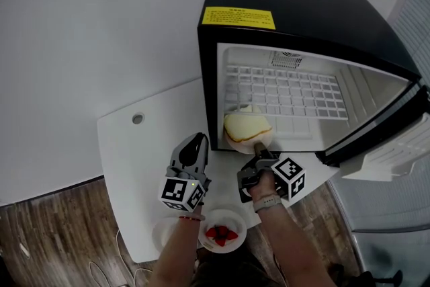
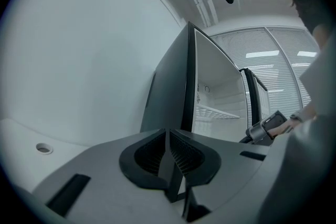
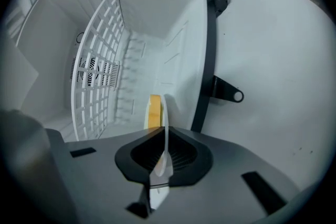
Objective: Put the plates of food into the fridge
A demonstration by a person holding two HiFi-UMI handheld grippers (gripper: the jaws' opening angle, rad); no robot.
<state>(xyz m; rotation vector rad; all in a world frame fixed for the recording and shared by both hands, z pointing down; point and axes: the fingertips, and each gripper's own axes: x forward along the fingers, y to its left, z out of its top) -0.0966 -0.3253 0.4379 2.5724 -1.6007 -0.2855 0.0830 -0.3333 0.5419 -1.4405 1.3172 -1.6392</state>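
A white plate (image 1: 246,142) with a pale yellow bun or cake (image 1: 246,125) is at the open fridge's (image 1: 289,3) front lip, on the left of the opening. My right gripper (image 1: 259,146) is shut on the plate's near rim. In the right gripper view the plate (image 3: 164,128) is edge-on between the jaws of my right gripper (image 3: 164,136), with the yellow food (image 3: 154,111) beyond. My left gripper (image 1: 198,139) hovers over the table left of the fridge, shut and empty. In its own view my left gripper (image 2: 168,136) faces the fridge (image 2: 210,97). A plate of strawberries (image 1: 222,233) sits by the table's front edge.
The fridge stands on a white table (image 1: 134,158) with a cable hole (image 1: 138,118). Its door (image 1: 393,154) hangs open to the right. A white wire shelf (image 1: 289,92) spans the interior. Another white dish (image 1: 162,233) lies partly under my left arm. Wood floor (image 1: 54,238) lies below.
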